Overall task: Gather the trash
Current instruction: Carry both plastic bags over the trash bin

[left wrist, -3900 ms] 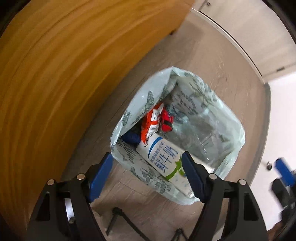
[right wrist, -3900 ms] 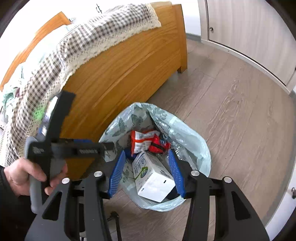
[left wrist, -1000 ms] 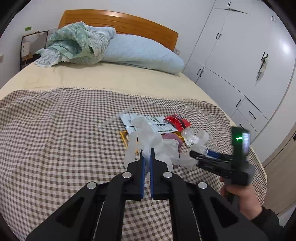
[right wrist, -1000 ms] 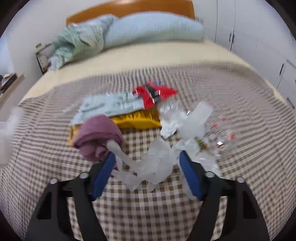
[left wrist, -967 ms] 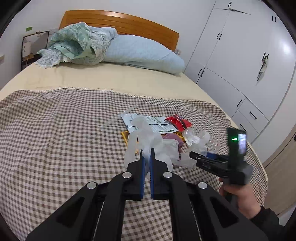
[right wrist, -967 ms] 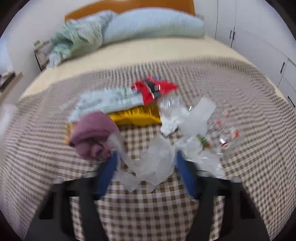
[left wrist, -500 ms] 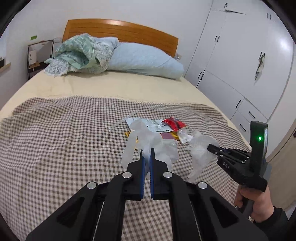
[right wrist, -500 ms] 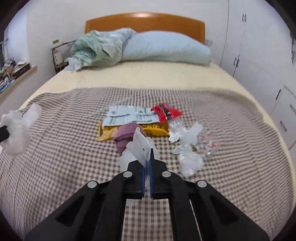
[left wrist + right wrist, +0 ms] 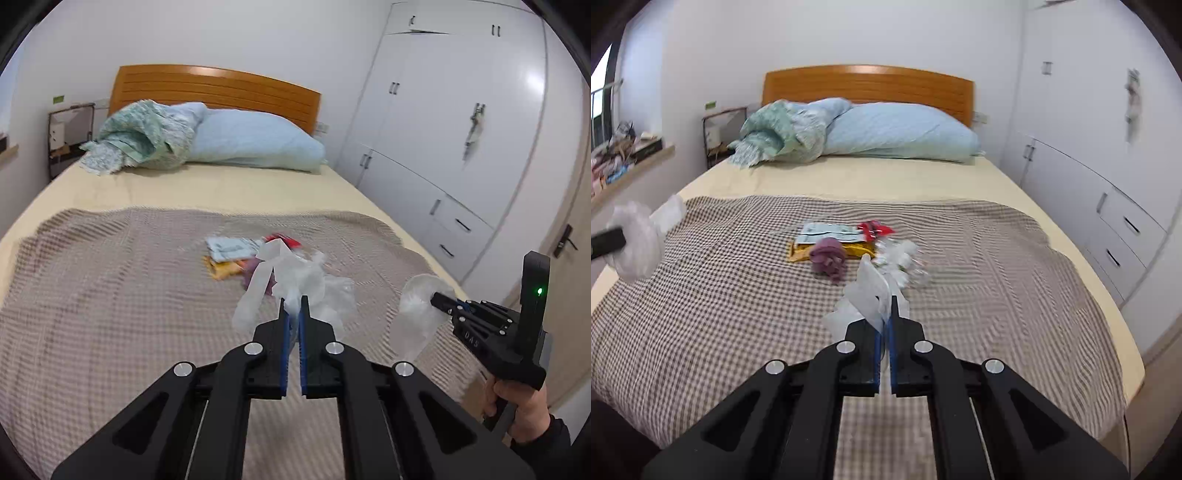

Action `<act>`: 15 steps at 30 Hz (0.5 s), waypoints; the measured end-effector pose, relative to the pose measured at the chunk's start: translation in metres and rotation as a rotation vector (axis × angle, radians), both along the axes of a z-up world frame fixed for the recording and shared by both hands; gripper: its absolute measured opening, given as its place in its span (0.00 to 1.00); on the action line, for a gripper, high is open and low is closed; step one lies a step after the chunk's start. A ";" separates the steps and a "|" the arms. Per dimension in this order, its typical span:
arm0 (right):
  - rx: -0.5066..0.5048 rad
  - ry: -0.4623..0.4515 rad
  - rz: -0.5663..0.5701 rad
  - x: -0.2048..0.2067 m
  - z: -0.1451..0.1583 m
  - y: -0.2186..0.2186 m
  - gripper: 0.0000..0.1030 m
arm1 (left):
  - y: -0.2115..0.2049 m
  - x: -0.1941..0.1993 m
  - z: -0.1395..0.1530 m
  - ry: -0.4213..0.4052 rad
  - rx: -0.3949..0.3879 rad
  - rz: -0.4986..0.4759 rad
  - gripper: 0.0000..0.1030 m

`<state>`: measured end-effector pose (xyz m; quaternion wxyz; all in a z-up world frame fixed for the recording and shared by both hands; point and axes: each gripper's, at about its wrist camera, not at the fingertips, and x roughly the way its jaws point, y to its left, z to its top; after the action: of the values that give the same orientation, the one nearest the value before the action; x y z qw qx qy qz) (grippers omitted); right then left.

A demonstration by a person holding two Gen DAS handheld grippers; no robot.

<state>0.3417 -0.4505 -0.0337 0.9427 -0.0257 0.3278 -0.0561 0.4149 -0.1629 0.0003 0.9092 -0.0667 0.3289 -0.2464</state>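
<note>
While both grippers, left and right, pinch crumpled plastic, it looks light, limp, slippery; bunched folds at the fingertips should grip best.

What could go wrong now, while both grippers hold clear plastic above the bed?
The left gripper pinches only a small part of its clear plastic piece; long strips hang loose, so it may slip out or snag on the way. The right gripper also grips its plastic piece by a thin edge, so a fast swing could pull it free. The purple wad, yellow packet and red wrapper on the checked blanket could be forgotten.
</note>
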 end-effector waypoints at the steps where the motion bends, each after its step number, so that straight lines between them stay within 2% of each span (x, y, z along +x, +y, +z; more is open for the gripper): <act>1: 0.001 -0.005 -0.014 -0.014 0.001 -0.009 0.03 | -0.009 -0.013 -0.002 0.004 -0.001 -0.013 0.01; 8: -0.020 -0.020 -0.102 -0.115 0.001 -0.072 0.03 | -0.078 -0.091 -0.014 0.015 -0.012 -0.129 0.01; 12: -0.038 -0.004 -0.162 -0.184 -0.016 -0.108 0.03 | -0.131 -0.134 -0.025 0.031 0.014 -0.234 0.01; 15: -0.032 0.030 -0.208 -0.230 -0.038 -0.133 0.03 | -0.172 -0.167 -0.045 0.071 0.032 -0.325 0.01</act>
<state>0.1112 -0.5831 -0.0719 0.9263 -0.0073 0.3417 -0.1586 0.2476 -0.3349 -0.0446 0.8460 -0.0070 0.3713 -0.3826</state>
